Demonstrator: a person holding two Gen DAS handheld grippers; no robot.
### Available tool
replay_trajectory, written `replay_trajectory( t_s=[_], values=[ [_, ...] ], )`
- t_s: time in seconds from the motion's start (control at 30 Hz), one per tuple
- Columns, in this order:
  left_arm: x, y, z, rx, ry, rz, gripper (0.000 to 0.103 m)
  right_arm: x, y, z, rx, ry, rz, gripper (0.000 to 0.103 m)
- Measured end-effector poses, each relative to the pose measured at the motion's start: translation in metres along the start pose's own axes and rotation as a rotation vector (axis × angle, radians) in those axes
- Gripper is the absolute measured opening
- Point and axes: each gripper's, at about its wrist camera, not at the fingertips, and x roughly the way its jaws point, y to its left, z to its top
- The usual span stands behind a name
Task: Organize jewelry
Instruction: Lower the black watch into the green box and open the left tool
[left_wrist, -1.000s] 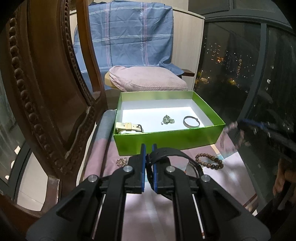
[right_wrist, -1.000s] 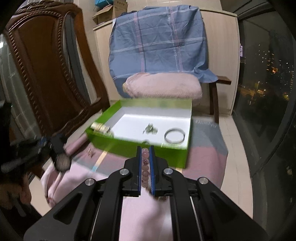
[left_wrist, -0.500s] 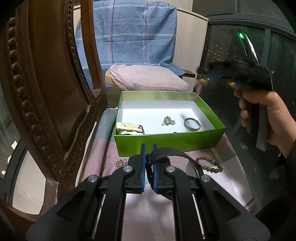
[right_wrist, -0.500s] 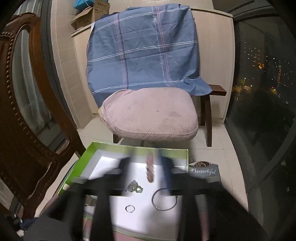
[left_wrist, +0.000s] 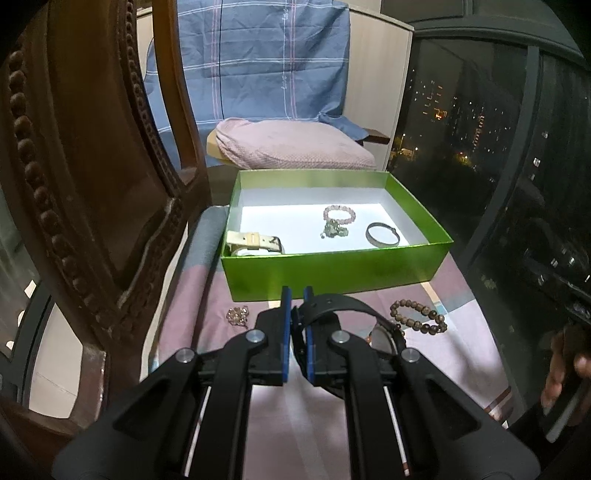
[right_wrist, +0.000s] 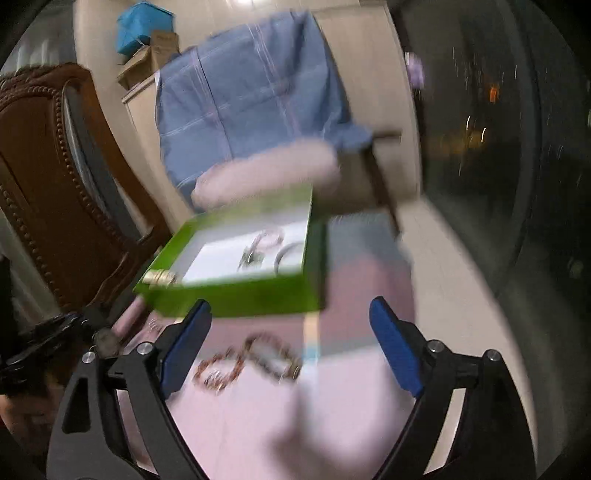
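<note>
Pink bracelet now in box, right hand-held gripper emptied

No legible text or labels

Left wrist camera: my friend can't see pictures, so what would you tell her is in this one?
The left gripper pinches a black watch strap above a pink cloth, before an open green box holding a pink bead bracelet, silver bangle and cream watch. A brown bead bracelet lies outside.

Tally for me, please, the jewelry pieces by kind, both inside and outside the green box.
Beaded bracelets: 2, pink bracelet, brown bracelet
Watches: 2, cream watch, black watch
Bangle: 1
Small trinkets: 2, in box, on cloth
Total: 7
</note>
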Motion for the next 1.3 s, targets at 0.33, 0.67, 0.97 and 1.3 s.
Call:
replay_trajectory(
  t_s=[0.33, 0.67, 0.97, 1.3],
  values=[
    [0.045, -0.014, 0.071, -0.024, 0.017, 0.038, 0.01, 0.009, -0.012, 0.012, 0.034, -0.016, 0.056, 0.086],
    [0.091, -0.011, 0.129, 0.006, 0.062, 0.122, 0.081, 0.01, -0.016, 0.016, 0.053, -0.006, 0.062, 0.086],
    [-0.015, -0.004, 0.064, -0.013, -0.075, 0.048, 0.099, 0.001, -0.011, 0.019, 0.031, -0.039, 0.067, 0.086],
    [-0.005, -0.022, -0.012, 0.116, -0.047, 0.144, 0.095, 0.002, 0.0, 0.011, -0.067, -0.032, -0.008, 0.086]
  ],
)
